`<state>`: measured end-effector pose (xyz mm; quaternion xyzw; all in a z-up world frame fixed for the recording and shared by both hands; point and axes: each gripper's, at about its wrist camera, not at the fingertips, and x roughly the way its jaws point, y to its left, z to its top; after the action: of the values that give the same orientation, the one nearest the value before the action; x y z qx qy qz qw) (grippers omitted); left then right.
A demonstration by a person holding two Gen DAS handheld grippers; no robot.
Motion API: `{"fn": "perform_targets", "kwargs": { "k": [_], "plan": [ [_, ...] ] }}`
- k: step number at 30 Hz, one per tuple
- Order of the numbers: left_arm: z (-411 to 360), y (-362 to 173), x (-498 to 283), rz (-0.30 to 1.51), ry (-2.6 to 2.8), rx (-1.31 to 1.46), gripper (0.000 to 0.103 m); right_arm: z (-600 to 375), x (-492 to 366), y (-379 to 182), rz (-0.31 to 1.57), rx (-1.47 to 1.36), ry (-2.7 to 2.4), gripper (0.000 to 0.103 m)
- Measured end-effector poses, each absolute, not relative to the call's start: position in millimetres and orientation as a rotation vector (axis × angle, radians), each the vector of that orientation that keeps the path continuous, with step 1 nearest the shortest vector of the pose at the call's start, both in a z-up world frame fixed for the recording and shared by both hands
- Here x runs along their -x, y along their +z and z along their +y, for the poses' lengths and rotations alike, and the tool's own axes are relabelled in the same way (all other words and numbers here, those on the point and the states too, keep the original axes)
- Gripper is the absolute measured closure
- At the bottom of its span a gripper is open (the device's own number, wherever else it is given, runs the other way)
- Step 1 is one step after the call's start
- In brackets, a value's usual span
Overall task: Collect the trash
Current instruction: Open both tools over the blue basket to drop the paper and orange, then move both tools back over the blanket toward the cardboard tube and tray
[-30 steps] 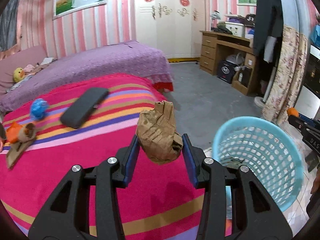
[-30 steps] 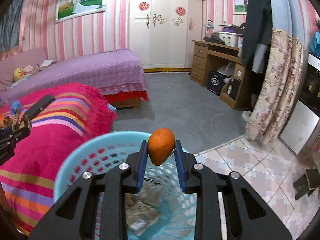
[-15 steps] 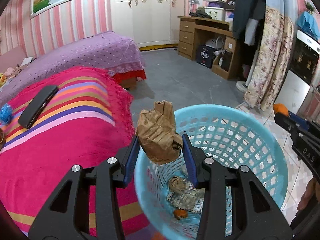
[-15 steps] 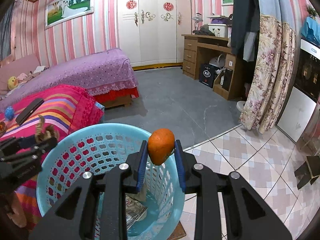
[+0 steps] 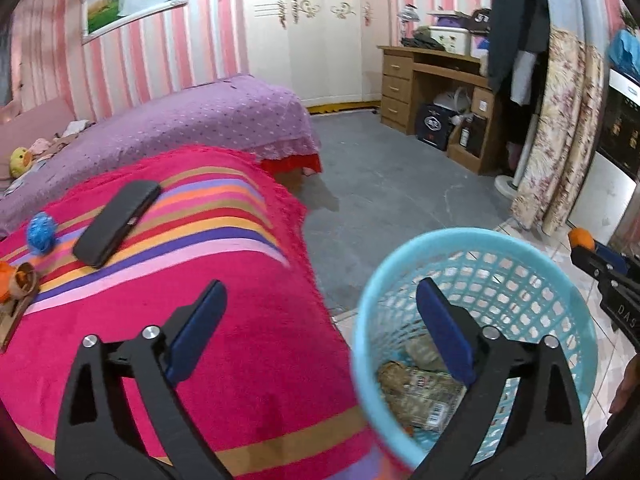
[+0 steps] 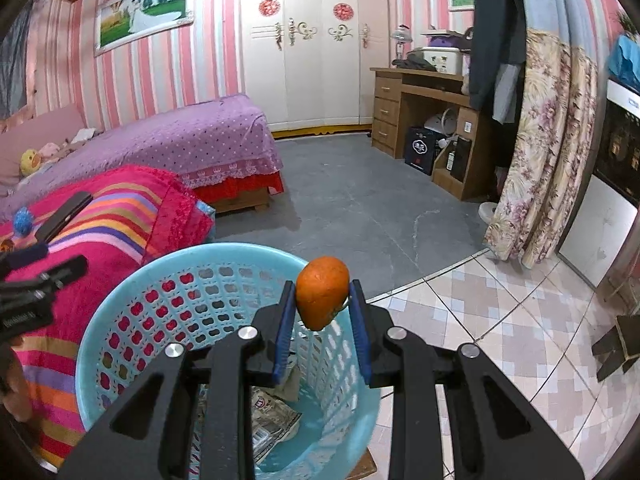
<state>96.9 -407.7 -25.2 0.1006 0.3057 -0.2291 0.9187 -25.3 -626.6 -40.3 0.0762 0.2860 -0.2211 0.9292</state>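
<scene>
My left gripper [image 5: 320, 300] is open and empty, over the near-left rim of the light blue basket [image 5: 516, 240]. Wrappers and crumpled paper [image 5: 420, 392] lie on the basket's bottom. My right gripper [image 6: 322, 300] is shut on an orange peel ball [image 6: 322, 292], held above the far rim of the basket [image 6: 132, 288]; it also shows at the right edge of the left wrist view [image 5: 582, 240]. More scraps [image 5: 16, 280] lie at the left edge of the striped pink blanket [image 5: 240, 360].
On the blanket lie a black phone-like case [image 5: 116, 222] and a blue ball [image 5: 40, 232]. A purple bed [image 5: 180, 120] stands behind. A wooden desk [image 5: 432, 88] and floral curtain [image 5: 560, 140] stand at the right, beside grey floor.
My left gripper opened and the brown crumpled paper left it; it shows no more between the fingers. The left gripper shifted back left toward the blanket. The right gripper still holds the orange peel.
</scene>
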Motion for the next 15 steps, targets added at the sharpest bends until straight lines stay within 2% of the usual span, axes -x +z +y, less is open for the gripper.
{"fn": "perform_targets", "kwargs": {
  "k": [5,7,9,13,15],
  "plan": [
    [-383.3,-19.4,-103.5,0.609,-0.420,-0.192,0.006,-613.8,14.1,-42.0,0.604,-0.135,-0.431,0.075],
    [-372.4,-16.5,-104.8,0.600,-0.401,-0.188,0.006,-612.0,10.5,-43.1,0.617,-0.142,-0.431,0.066],
    [-359.8,-12.8,-106.0,0.595,-0.387,-0.181,0.006,-609.3,7.9,-43.5,0.624,-0.138,-0.437,0.044],
    [-335.8,-2.4,-102.4,0.562,-0.363,-0.184,0.006,-600.7,6.1,-38.0,0.609,-0.132,-0.441,0.027],
    [-322.0,2.4,-100.9,0.548,-0.348,-0.187,0.006,-595.7,4.1,-34.7,0.602,-0.124,-0.456,0.015]
  ]
}}
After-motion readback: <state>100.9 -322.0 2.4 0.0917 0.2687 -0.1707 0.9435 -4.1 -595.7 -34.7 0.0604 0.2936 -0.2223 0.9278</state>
